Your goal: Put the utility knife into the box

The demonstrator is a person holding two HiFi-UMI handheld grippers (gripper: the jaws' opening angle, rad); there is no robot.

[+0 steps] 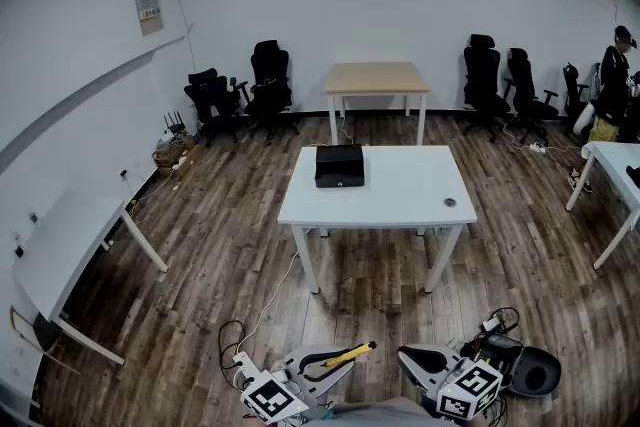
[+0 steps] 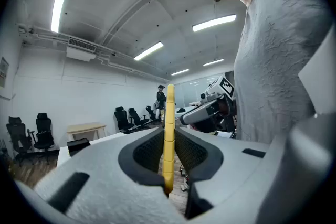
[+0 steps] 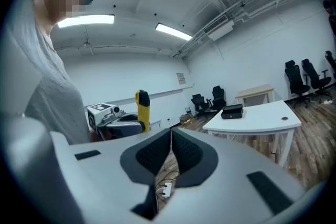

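The utility knife point(image 2: 169, 113), a slim yellow bar, sits clamped edge-on between the left gripper's point(image 2: 169, 136) two dark ribbed pads. It runs lengthwise along the slot. Its lower end is down in the throat of the jaws, and its upper part reaches well past the fingertips. In the head view the utility knife point(image 1: 348, 353) pokes out beyond the left gripper's point(image 1: 330, 365) jaw tips, slanting towards the right gripper point(image 1: 418, 361). From the right gripper view the knife point(image 3: 142, 107) stands up out of the other tool, off to the left of the right gripper's point(image 3: 171, 136) own jaws, showing a yellow body capped with black.

The right gripper's jaws are pressed together, pad against pad, with nothing between them. Only floor and a cable show through the gap below them.

The box point(image 1: 339, 165) is black and closed. It lies well beyond both sets of jaws on a white table point(image 1: 400, 195), near that table's far left part. It is apart from a small round thing point(image 1: 450, 203) near the table's right edge. In the right gripper view the box point(image 3: 232, 111) sits to the right of the jaws and far off. In the left gripper view it point(image 2: 77, 145) shows left of the jaws.

Behind the white table stands a wooden table point(image 1: 375, 77), with black office chairs point(image 1: 270, 85) along the wall. A person point(image 1: 612, 75) stands at the far right.
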